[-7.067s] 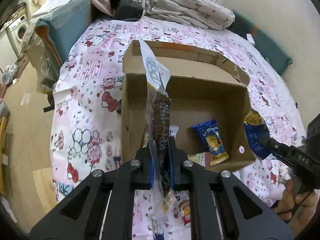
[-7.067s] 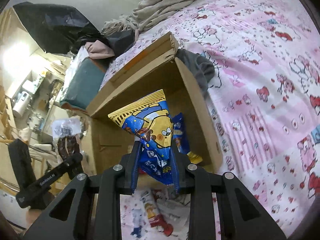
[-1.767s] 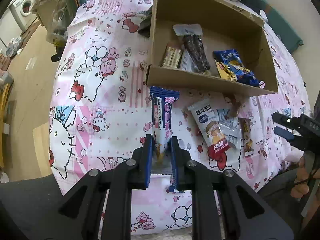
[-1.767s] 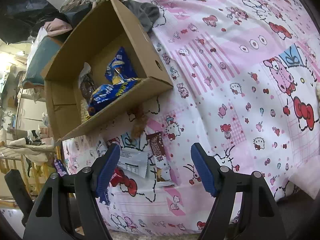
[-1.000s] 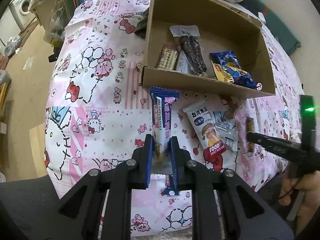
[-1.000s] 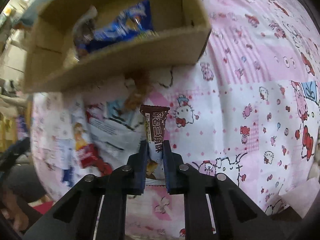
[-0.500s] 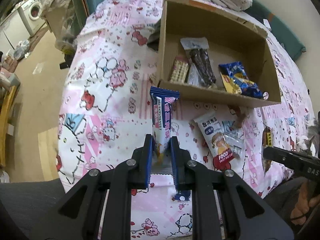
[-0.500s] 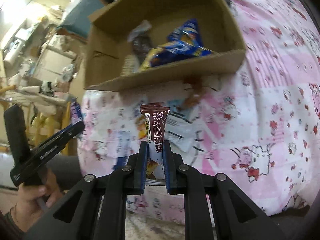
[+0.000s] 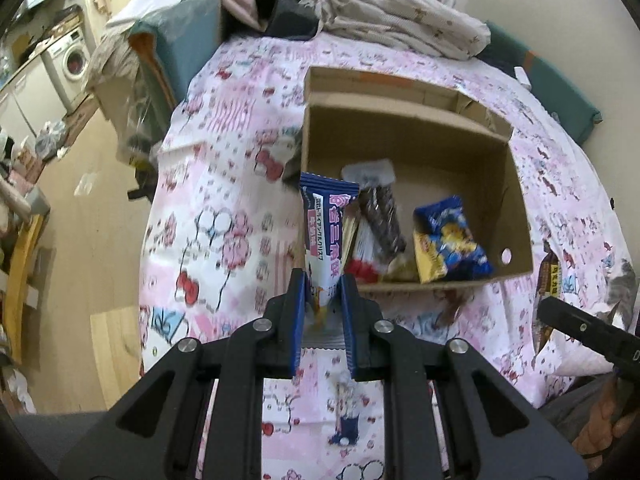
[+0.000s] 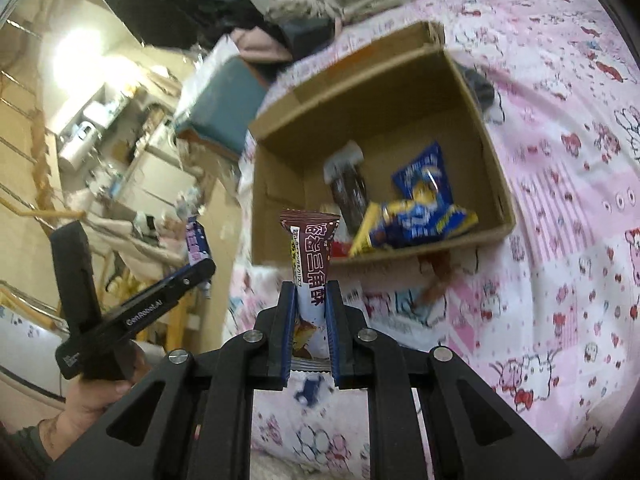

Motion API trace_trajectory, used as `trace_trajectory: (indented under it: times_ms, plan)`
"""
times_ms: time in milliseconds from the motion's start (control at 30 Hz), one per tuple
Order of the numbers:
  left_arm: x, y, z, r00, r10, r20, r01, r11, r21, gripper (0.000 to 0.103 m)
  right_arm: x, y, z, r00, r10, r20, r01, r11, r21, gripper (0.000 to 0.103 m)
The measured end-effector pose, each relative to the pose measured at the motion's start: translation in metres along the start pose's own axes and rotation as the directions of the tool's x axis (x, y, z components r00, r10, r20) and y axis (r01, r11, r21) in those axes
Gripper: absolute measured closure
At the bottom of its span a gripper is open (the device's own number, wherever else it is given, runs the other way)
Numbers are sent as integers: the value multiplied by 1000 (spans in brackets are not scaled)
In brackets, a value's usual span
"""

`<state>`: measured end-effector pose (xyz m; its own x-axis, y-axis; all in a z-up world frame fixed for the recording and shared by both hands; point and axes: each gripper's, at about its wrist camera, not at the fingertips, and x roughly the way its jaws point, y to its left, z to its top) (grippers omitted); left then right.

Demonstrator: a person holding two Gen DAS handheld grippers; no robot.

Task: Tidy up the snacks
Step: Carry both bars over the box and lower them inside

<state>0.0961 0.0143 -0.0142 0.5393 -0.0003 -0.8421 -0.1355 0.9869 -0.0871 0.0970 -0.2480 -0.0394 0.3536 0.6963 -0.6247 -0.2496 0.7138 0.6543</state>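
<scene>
clamping blue bar (image 9: 327,232), left gripper (image 9: 323,322); right gripper (image 10: 308,330) clamps brown bar (image 10: 311,264); box (image 9: 416,120) ahead.

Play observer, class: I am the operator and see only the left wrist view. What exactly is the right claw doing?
Observer: The right claw is shut on a brown wrapped bar, which stands upright between its pads.
Operator: Can you see the hand behind my camera?
Observer: Yes. The right wrist view shows the person's left hand at lower left, carrying the left claw with its blue bar.
</scene>
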Motion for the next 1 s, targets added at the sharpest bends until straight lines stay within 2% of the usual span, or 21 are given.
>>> trace_trajectory:
  times_ms: [200,367,533,767,933,1000]
  plan:
    - [4,-6,23,1000,-17,22,16,1000,13,89,-5,-14,29,998,-18,57,17,999,29,88]
    - [16,-9,40,999,-38,9,38,999,0,89,-8,-21,49,995,-40,96,37,999,36,88]
    - [22,-20,53,999,-43,32,42,998,44,89,0,-30,65,992,-90,88,87,996,36,88]
    - [41,-25,66,997,-66,35,64,996,53,89,19,-45,79,985,-162,58,161,987,31,88]
    - [64,-24,69,995,-95,20,94,995,19,89,31,-54,83,988,-143,52,139,988,69,88]
    - [71,-25,68,995,-95,20,95,995,19,89,36,-55,85,985,-165,46,161,985,63,88]
